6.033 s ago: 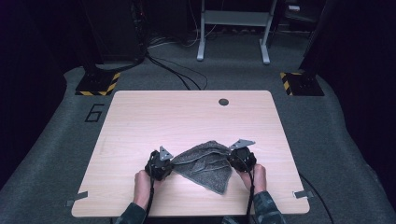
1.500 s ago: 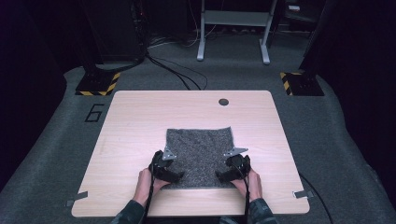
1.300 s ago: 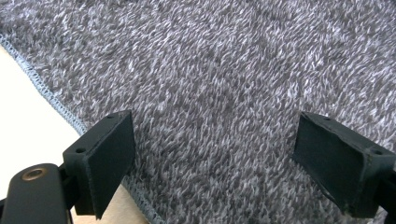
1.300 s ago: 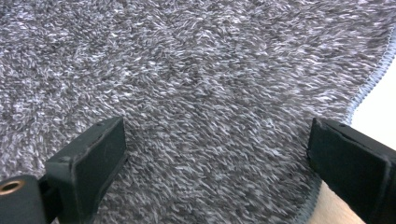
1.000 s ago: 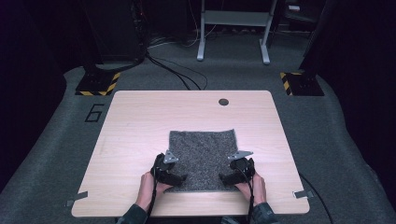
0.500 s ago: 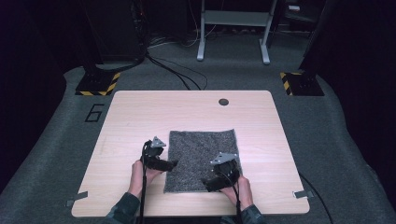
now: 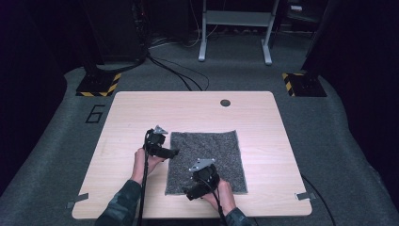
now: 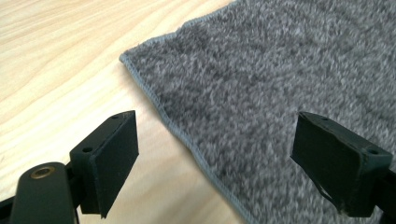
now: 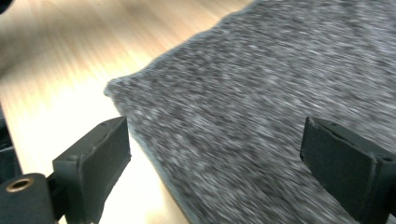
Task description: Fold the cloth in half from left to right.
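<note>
A grey cloth (image 7: 207,160) is spread flat on the table (image 7: 263,117). The left gripper (image 7: 170,152) is held at the cloth's left edge, jaws released and empty. The right gripper (image 7: 188,194) is held over the cloth's near left corner, likewise released.

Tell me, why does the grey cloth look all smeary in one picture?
In the right gripper view the grey cloth is streaked with motion blur; in the left gripper view its stitched edge looks sharp; the high view is dim around the brightly lit table.
</note>
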`<state>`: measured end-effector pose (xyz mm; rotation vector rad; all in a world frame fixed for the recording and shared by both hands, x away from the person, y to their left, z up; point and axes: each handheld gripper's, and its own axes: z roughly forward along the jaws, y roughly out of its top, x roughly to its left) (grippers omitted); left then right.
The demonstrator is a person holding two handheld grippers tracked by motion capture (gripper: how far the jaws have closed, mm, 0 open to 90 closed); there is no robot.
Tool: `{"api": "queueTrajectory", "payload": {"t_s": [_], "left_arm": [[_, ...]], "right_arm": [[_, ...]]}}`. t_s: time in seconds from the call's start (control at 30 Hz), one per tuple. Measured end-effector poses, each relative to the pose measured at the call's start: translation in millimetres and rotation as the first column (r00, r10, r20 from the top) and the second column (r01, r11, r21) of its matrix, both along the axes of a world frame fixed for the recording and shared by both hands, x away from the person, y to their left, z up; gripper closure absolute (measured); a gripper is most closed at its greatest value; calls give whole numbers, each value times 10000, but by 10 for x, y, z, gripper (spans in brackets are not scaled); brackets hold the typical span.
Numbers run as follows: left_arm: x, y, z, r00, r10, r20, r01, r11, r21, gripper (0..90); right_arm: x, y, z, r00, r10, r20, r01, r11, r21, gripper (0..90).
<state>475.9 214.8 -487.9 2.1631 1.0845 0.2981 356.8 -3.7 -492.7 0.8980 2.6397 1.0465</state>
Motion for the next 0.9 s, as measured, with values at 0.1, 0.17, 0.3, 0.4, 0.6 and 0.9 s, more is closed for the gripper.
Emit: {"api": "queueTrajectory", "payload": {"t_s": [0.1, 0.17, 0.3, 0.4, 0.6, 0.9], "left_arm": [[88, -24, 1, 9999, 110, 40, -110, 9999, 56, 148], [140, -37, -7, 9999, 144, -55, -144, 9999, 75, 151], [241, -66, -41, 9985, 528, -169, -523, 9982, 300, 154], [303, -92, -81, 9941, 1072, -151, -1063, 9929, 535, 158], [357, -169, -113, 9882, 1530, 65, -1532, 9866, 555, 191], [383, -238, -178, 9817, 1876, 324, -1891, 9806, 520, 340]], "right_arm": [[-22, 109, -21, 9998, 162, 102, -161, 9999, -56, 95], [-40, 174, -21, 9994, 350, -58, -351, 9992, -169, 108], [-43, 312, -43, 9980, 609, 144, -606, 9980, -202, 138], [-60, 411, -38, 9980, 621, 116, -619, 9979, -209, 154], [-114, 600, -69, 9978, 598, 286, -593, 9981, -175, 231], [-166, 805, -183, 9981, 446, 428, -425, 9979, -479, 473]]}}
